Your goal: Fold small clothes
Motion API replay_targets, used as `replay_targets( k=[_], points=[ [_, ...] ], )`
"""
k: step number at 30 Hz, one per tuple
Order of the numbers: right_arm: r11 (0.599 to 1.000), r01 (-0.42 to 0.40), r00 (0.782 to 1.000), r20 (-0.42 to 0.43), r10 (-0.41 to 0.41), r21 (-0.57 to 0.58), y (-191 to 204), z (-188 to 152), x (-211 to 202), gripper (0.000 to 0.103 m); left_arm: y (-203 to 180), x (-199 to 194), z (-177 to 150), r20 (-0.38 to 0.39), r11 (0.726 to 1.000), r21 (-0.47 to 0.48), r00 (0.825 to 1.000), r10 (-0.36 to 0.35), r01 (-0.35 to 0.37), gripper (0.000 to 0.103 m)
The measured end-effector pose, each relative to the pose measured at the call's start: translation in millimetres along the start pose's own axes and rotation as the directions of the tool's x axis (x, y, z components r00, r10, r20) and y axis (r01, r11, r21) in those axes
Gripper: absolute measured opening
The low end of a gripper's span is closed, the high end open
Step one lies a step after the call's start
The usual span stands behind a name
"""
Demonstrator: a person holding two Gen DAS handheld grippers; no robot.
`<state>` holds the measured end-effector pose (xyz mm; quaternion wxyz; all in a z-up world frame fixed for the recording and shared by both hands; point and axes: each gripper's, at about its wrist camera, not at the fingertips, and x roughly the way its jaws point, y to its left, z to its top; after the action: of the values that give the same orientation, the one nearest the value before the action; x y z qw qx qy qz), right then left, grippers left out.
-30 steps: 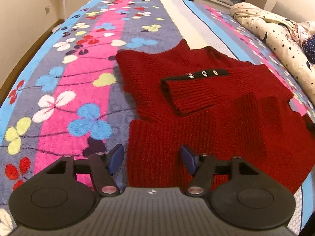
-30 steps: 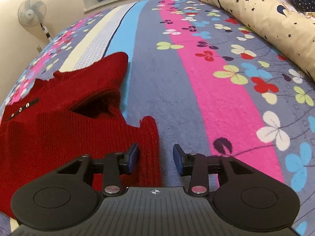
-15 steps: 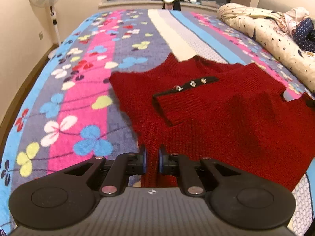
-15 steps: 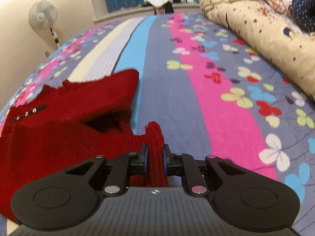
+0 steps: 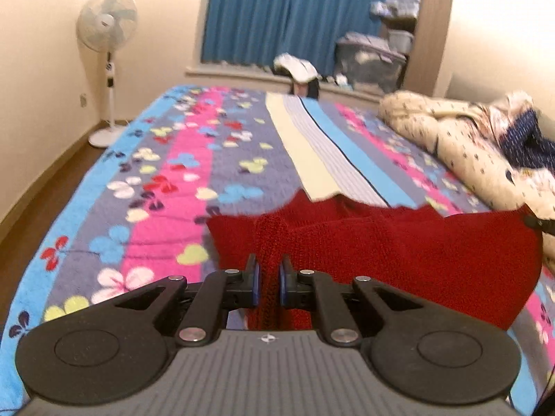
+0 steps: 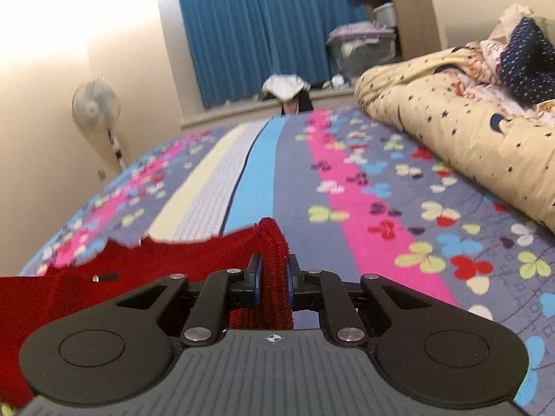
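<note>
A red knit sweater [image 5: 416, 249] lies on the striped floral bedspread [image 5: 156, 187]. My left gripper [image 5: 267, 282] is shut on the sweater's near left hem corner and holds it lifted. My right gripper [image 6: 274, 280] is shut on the near right hem corner of the sweater [image 6: 104, 277], also lifted. The raised hem stretches between the two grippers and hides most of the sweater's body. A black trim piece with a snap [image 6: 104, 276] shows in the right wrist view.
A rolled cream star-print duvet [image 6: 468, 138] with a navy dotted cloth [image 6: 523, 59] lies along the bed's right side. A standing fan [image 5: 107, 69] is by the left wall. Blue curtains [image 5: 295, 14] and storage bins [image 5: 371, 59] stand beyond the bed's far end.
Both grippers closed on the sweater's near hem corners, then lifted them. The views tilted up from the bed toward the far wall, and the hem rose off the bedspread.
</note>
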<state>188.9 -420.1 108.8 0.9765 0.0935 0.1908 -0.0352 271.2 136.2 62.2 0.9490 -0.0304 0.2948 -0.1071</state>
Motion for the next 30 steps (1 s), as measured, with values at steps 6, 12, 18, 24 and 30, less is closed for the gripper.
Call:
replay_targets(
  k=[6, 12, 18, 24, 30],
  points=[
    [1.000, 0.018, 0.999, 0.040, -0.018, -0.015, 6, 5, 5, 0.013, 3, 9, 3, 0.008, 0.999, 0.009, 0.999, 0.038, -0.038, 0.011],
    [0.999, 0.020, 0.998, 0.055, -0.017, -0.036, 13, 9, 19, 0.013, 9, 20, 6, 0.011, 0.998, -0.003, 0.998, 0.064, -0.064, 0.011],
    [1.000, 0.012, 0.996, 0.091, -0.010, -0.023, 22, 16, 42, 0.013, 25, 36, 9, -0.004, 0.993, -0.076, 0.996, 0.087, -0.087, 0.011],
    [1.000, 0.014, 0.994, 0.104, -0.013, -0.007, 32, 22, 79, 0.013, 40, 56, 12, 0.023, 0.983, -0.139, 0.991, 0.128, -0.124, 0.011],
    [0.999, 0.033, 0.989, 0.145, -0.031, -0.014, 46, 31, 112, 0.013, 52, 80, 21, 0.095, 0.962, -0.223, 0.978, 0.185, -0.160, 0.010]
  ],
)
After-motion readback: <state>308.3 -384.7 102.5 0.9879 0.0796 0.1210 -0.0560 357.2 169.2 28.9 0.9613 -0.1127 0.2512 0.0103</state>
